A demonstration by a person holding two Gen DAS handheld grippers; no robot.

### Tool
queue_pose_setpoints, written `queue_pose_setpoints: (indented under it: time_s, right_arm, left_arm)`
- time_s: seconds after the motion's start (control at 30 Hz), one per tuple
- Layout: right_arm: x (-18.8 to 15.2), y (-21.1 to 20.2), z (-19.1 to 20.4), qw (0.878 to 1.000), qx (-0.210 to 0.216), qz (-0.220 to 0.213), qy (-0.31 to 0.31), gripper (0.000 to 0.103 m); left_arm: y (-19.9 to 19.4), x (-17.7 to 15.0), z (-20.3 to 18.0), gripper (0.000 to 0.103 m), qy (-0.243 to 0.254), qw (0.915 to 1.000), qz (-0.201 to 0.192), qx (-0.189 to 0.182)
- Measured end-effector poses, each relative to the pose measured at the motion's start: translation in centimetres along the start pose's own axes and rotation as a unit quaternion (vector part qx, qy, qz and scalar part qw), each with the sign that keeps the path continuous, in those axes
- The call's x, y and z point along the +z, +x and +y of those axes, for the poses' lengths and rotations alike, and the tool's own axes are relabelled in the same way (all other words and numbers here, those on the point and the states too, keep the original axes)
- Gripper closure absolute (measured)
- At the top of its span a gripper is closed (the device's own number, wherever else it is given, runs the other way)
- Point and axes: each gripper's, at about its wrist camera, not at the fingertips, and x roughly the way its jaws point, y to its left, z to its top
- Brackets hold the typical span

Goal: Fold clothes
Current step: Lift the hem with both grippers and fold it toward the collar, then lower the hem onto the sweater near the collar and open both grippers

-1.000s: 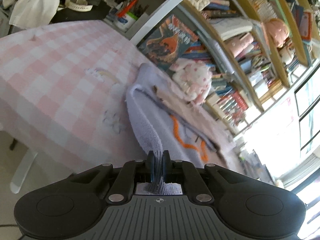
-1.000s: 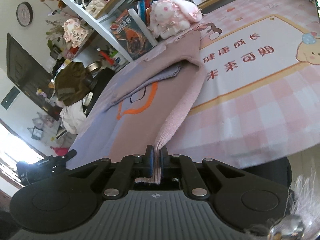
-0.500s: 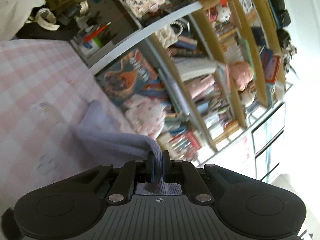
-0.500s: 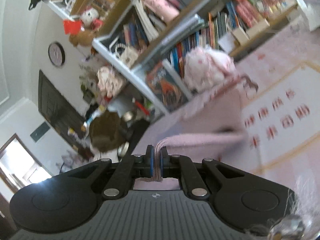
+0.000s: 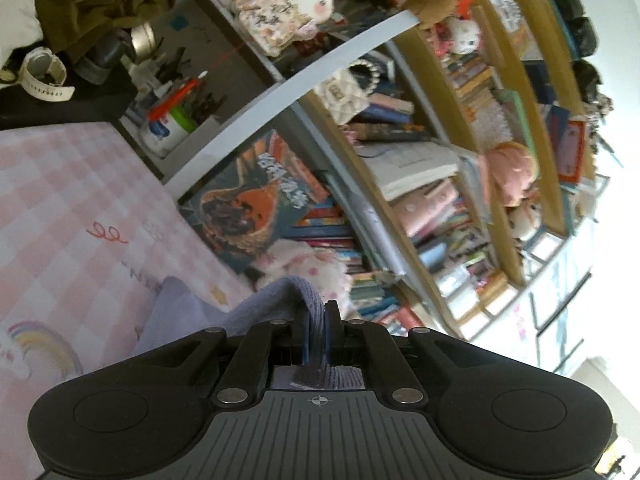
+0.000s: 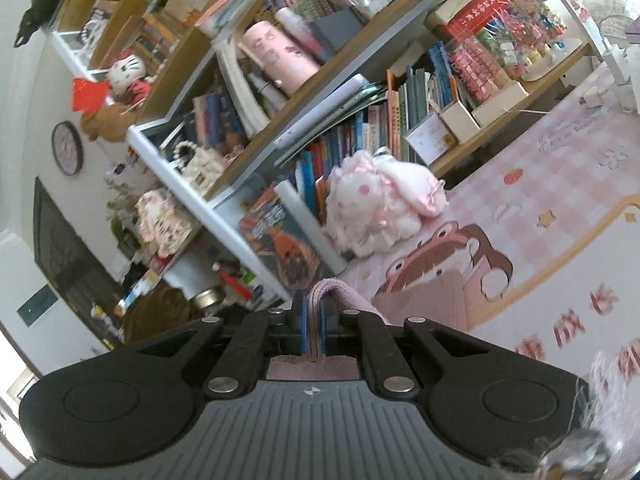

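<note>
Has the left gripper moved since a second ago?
Yes. The left gripper, shut on the sweater, has tilted up and toward the bookshelf, which now fills the view.

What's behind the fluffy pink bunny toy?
Behind the pink bunny toy stands a bookshelf with a row of upright books along the bottom. The toy covers the lower parts of the books right behind it, so those can't be seen.

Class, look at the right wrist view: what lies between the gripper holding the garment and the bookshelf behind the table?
In the right wrist view, a pink plush toy sits on the pink checked tablecloth, between the right gripper clamping the garment and the bookshelf.
</note>
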Motion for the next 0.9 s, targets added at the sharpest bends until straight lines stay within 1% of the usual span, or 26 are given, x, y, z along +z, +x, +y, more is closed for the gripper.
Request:
queue_pose_setpoints:
  time_s: [0.13,0.23,0.4,0.43,0.5,0.53,0.57,0.6,0.63,0.67,0.7,0.77,0.8,0.87,0.9]
  right_arm:
    - [0.8,3.5,-2.2,1.000,-0.016,0.010,0.021,0.097]
    - [0.7,5.8,-3.7,0.998,-0.040,0.029,0.027,0.097]
    - [0.1,8.4,-5.4,0.996,-0.070,0.044,0.025,0.097]
    - [0.0,8.8,-5.6,0.996,-0.075,0.045,0.026,0.096]
    - [0.0,9.1,-6.0,0.995,-0.089,0.041,0.027,0.090]
    - [0.1,9.1,-6.2,0.994,-0.100,0.032,0.026,0.073]
    - [0.3,8.8,-6.2,0.994,-0.108,0.022,0.022,0.062]
    - [0.5,8.4,-6.2,0.994,-0.113,0.008,0.013,0.057]
    - [0.8,7.9,-6.2,0.993,-0.116,0.002,0.004,0.057]
    - [1.0,7.6,-6.2,0.993,-0.117,0.004,-0.006,0.057]
    - [1.2,7.5,-6.1,0.993,-0.120,0.007,-0.019,0.057]
    - [1.2,7.8,-5.6,0.990,-0.127,0.028,-0.059,0.057]
    - [1.1,8.2,-5.2,0.987,-0.130,0.045,-0.084,0.057]
    - [0.7,9.3,-4.3,0.976,-0.141,0.081,-0.142,0.057]
    - [0.4,10.0,-3.7,0.968,-0.148,0.096,-0.177,0.057]
  left_arm:
    - [2.9,-0.3,1.3,0.097,0.008,0.9987,0.022,0.046]
    - [4.9,-0.6,2.3,0.095,0.016,0.9954,0.042,0.085]
    - [7.0,-1.2,3.0,0.091,0.045,0.9895,0.072,0.117]
    - [7.3,-1.2,3.2,0.087,0.048,0.9885,0.076,0.122]
    - [7.7,-1.0,3.5,0.076,0.046,0.9873,0.082,0.128]
    - [7.5,-0.6,3.6,0.068,0.042,0.9875,0.080,0.129]
    - [7.4,-0.2,3.5,0.059,0.040,0.9882,0.073,0.128]
    - [7.0,0.1,3.4,0.054,0.045,0.9893,0.064,0.124]
    - [6.5,0.4,3.3,0.045,0.051,0.9901,0.054,0.118]
    - [6.1,0.7,3.2,0.042,0.058,0.9909,0.045,0.113]
    - [6.0,0.9,2.9,0.042,0.071,0.9899,0.048,0.113]
    - [6.4,0.9,2.4,0.042,0.104,0.9841,0.067,0.128]
    - [6.9,0.6,2.0,0.042,0.131,0.9785,0.083,0.135]
    - [7.9,-0.1,1.4,0.042,0.193,0.9638,0.113,0.145]
    - [8.6,-0.4,1.1,0.042,0.225,0.9542,0.125,0.152]
